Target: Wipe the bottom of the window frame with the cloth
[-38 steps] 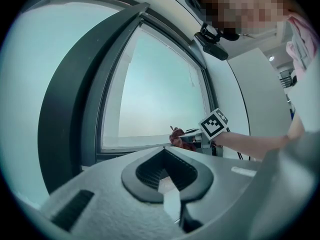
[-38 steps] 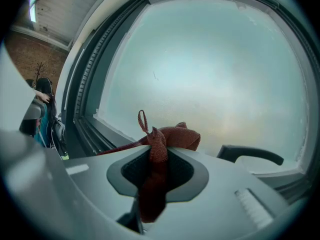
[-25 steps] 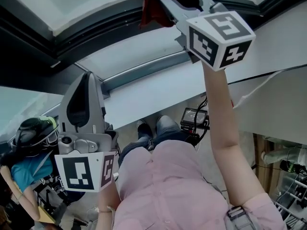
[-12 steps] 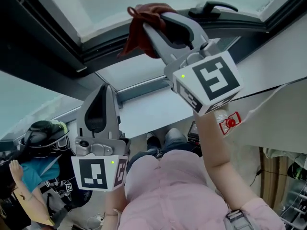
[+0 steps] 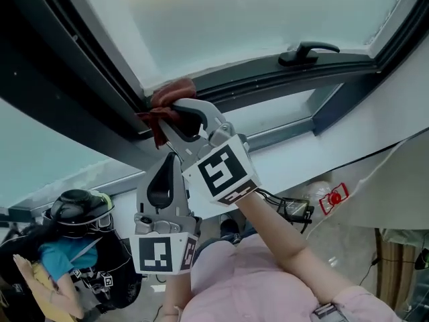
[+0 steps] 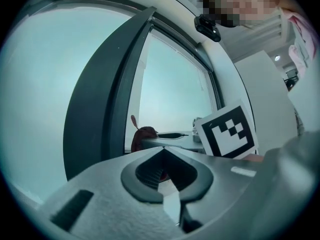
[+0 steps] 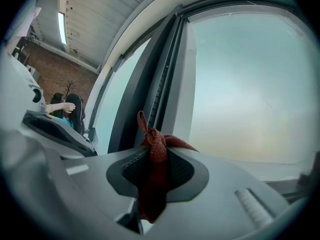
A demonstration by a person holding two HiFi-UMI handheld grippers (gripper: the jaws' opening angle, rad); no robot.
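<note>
Right tongs (image 5: 174, 113): They are pinching the red cloth (image 5: 167, 98) tight. The cloth is bunched up, and only a little bit pokes out past the tips.

Cloth: It sits left of the middle of the head view. It is in the corner where the dark side bar (image 5: 80, 66) meets the bottom of the window frame (image 5: 281, 74). It looks like it is touching the frame there.

Left tongs (image 5: 167, 161): They are pressed together with nothing in them. They hang just below the right tongs, low in the middle of the head view, and are not on the frame.

Bottom of the frame: It runs from the cloth up to the right of the picture, past the black handle (image 5: 307, 51).

Step now: I think you are at the corner, ready to begin the wipe.

How to do it well: Push the soft cloth flat on the frame, not the hard tips. Slide slowly along the dark strip to the right. Squeeze hard so the cloth does not slip out.

Watch out: The handle sticks up near the frame, so the cloth could catch on it. Go around it gently.

Left tongs' job: They can stay out of the way, I think.

Person (image 5: 70, 223): Someone sits at the lower left, well apart from you.
</note>
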